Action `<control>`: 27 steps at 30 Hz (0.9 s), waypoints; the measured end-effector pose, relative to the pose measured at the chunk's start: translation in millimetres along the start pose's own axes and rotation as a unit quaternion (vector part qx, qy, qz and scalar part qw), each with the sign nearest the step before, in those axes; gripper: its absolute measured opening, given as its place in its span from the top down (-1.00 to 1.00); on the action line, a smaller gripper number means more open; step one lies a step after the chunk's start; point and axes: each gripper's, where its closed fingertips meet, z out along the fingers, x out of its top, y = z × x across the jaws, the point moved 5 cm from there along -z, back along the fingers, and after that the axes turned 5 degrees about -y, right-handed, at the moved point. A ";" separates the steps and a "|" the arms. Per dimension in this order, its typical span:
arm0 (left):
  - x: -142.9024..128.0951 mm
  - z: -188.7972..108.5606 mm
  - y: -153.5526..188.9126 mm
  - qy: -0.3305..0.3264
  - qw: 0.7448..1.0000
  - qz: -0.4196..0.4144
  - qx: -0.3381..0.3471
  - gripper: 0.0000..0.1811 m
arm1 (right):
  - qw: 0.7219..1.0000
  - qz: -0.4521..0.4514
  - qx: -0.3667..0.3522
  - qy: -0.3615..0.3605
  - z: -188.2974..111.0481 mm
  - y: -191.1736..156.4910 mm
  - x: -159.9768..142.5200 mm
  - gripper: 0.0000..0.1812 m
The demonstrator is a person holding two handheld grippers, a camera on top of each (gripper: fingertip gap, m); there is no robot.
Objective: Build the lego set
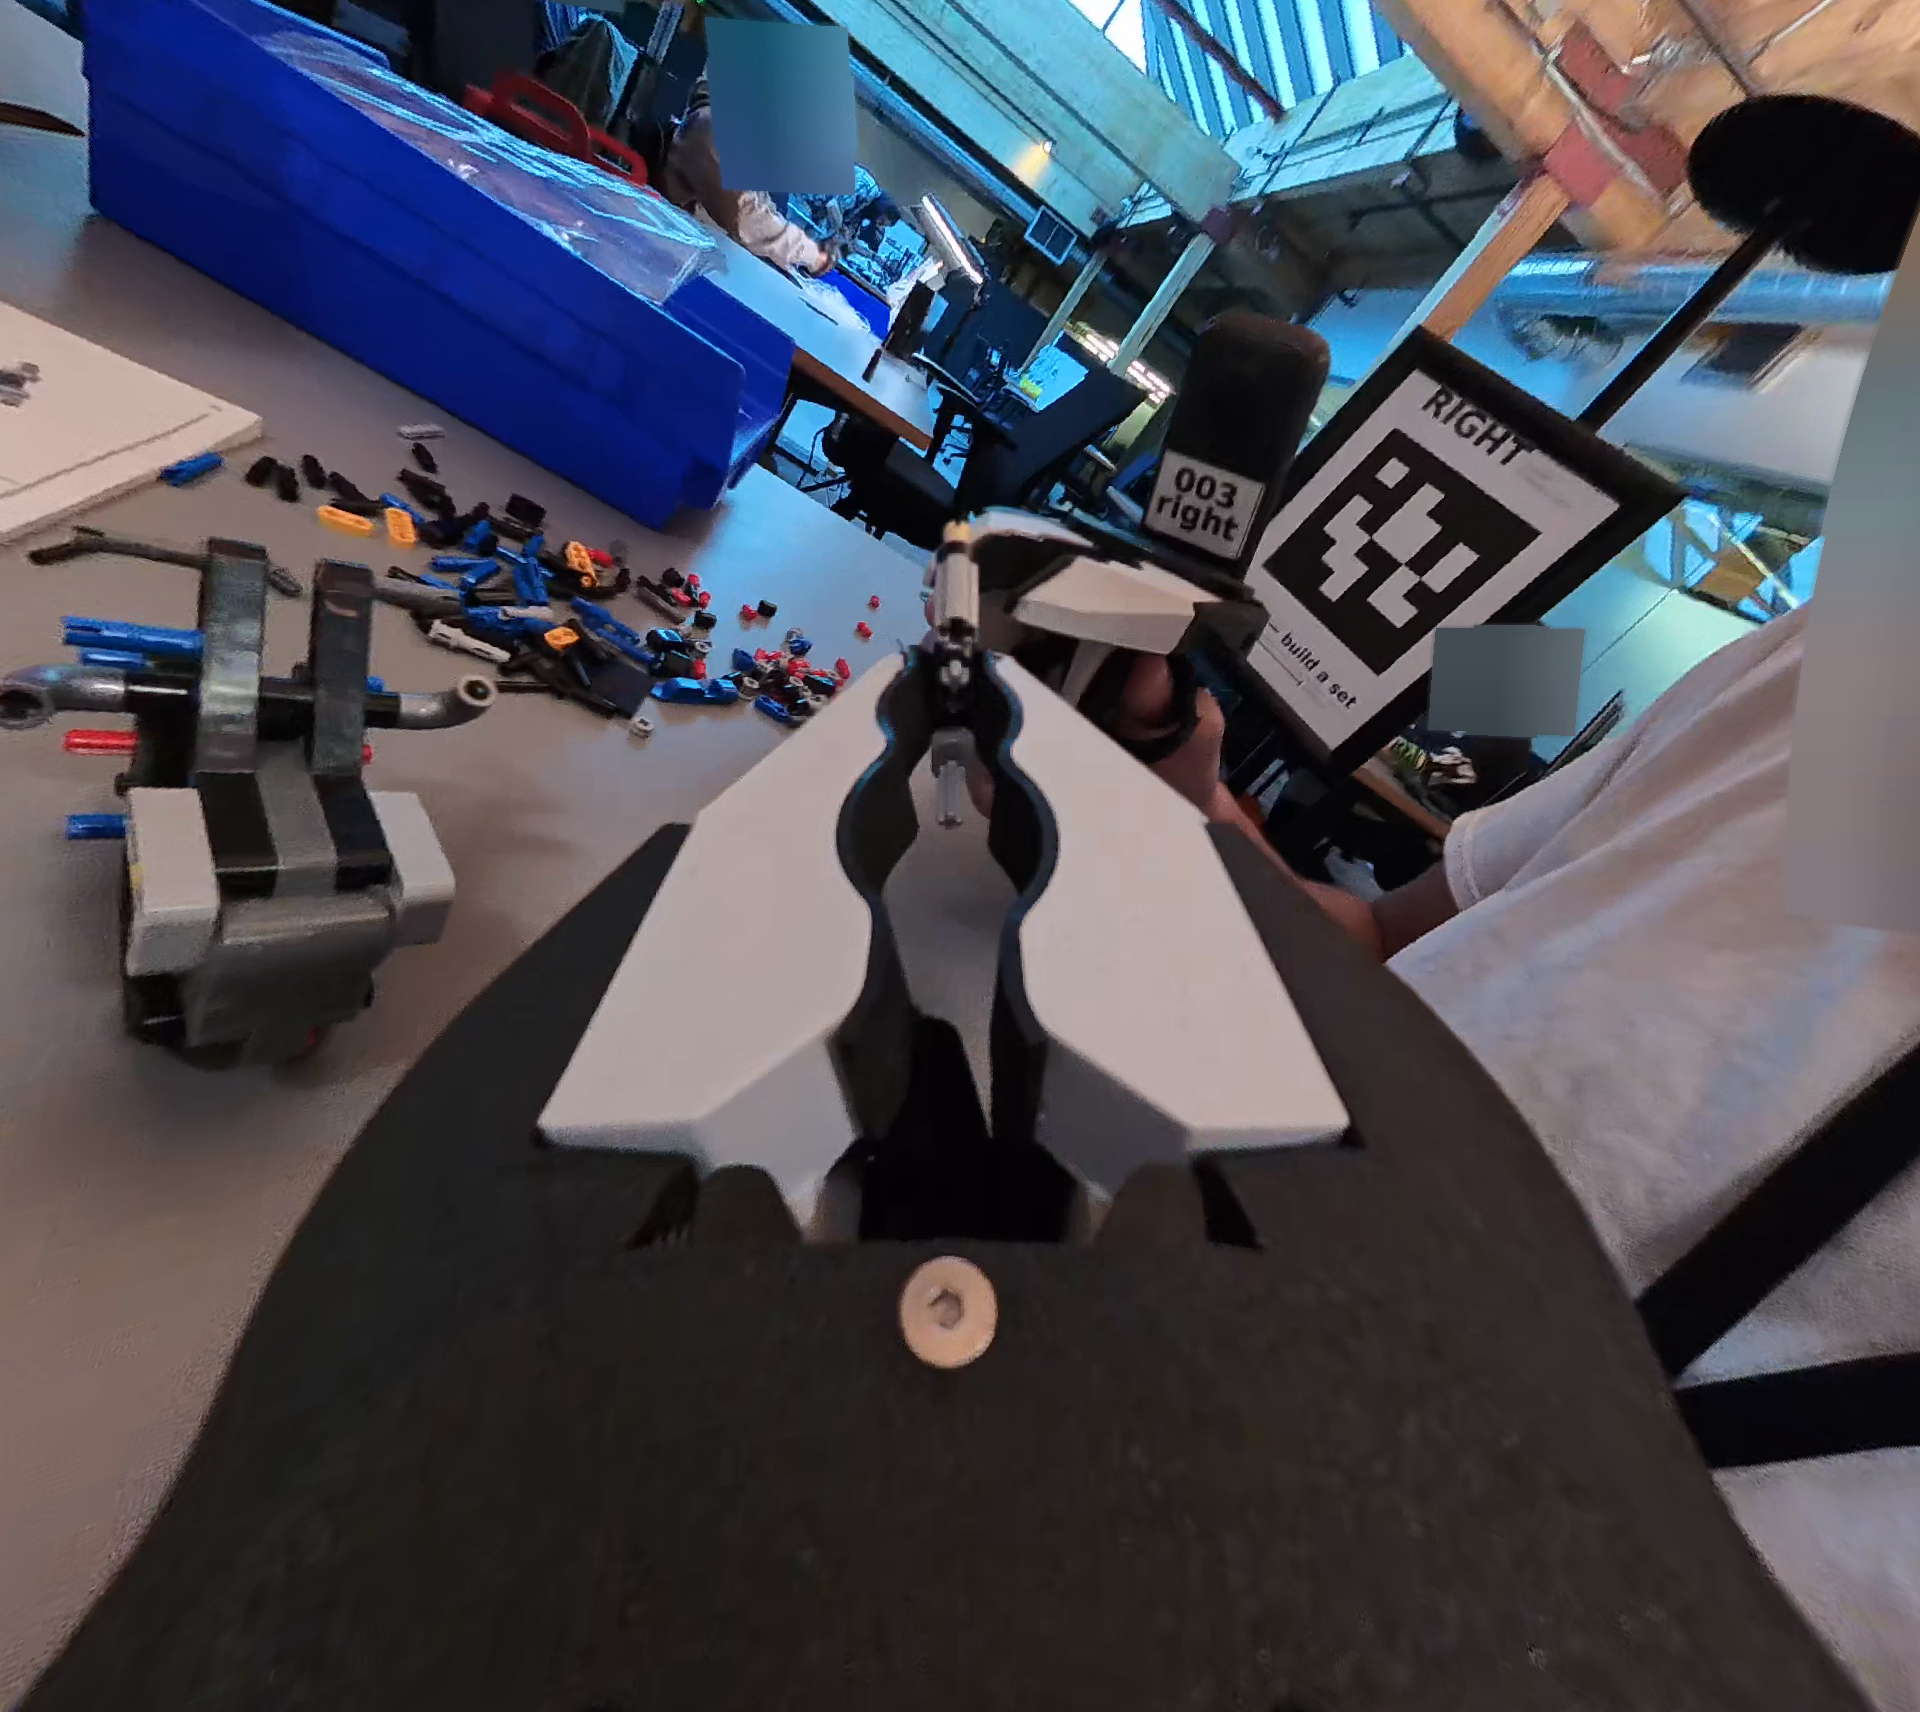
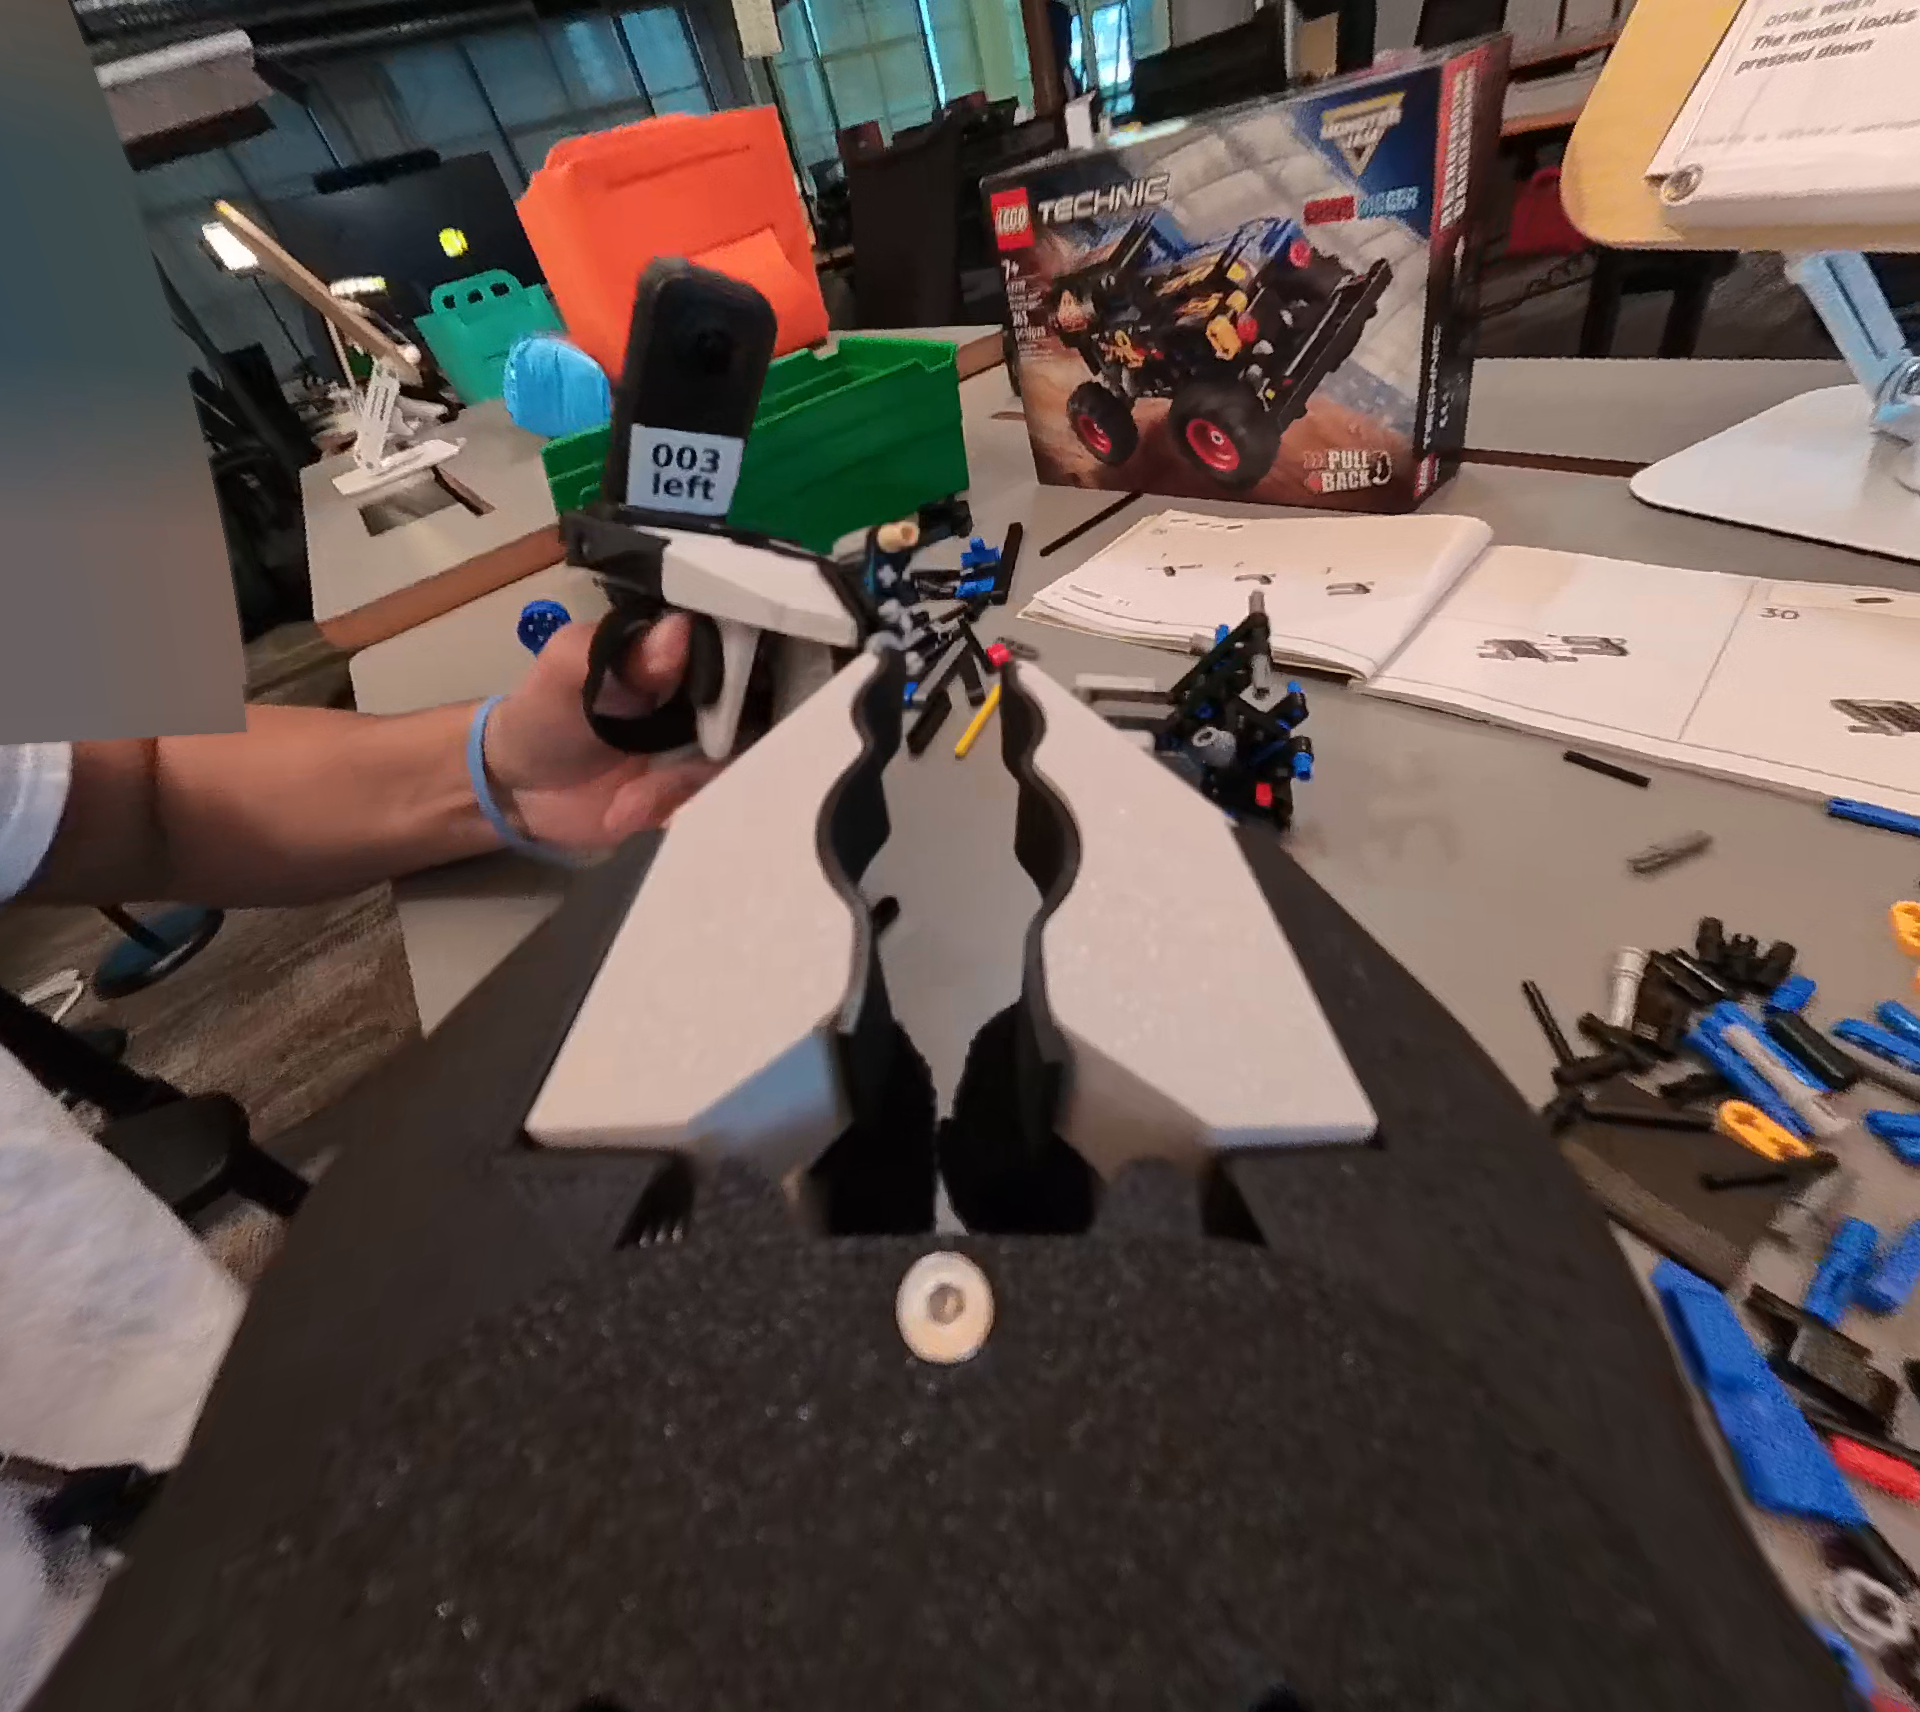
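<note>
My left gripper (image 1: 949, 673) is shut on a small grey and black Lego rod piece (image 1: 953, 613) and holds it above the grey table (image 1: 582, 831). It also shows in the right wrist view (image 2: 881, 615), in a hand, with the piece (image 2: 894, 571) at its tips. My right gripper (image 2: 945, 675) is open and empty, its tips close to the left gripper's piece. It shows in the left wrist view (image 1: 997, 582) just behind the piece. A grey and black Lego assembly (image 1: 260, 779) stands at the left. A small black and blue assembly (image 2: 1242, 727) sits on the table.
Loose Lego pieces (image 1: 582, 602) lie spread on the table, also at the right (image 2: 1766, 1091). A blue bin (image 1: 416, 239), a green bin (image 2: 831, 426), the Lego box (image 2: 1247, 312), an open instruction booklet (image 2: 1455, 613) and a white stand base (image 2: 1787, 467) stand around. Less than 4 cm separates the two grippers' tips.
</note>
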 end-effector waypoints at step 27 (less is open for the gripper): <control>-8.8 6.7 -13.0 -0.004 0.999 -0.036 0.023 0.94 | 0.935 -0.293 -0.176 -0.092 33.7 -22.9 -16.7 0.69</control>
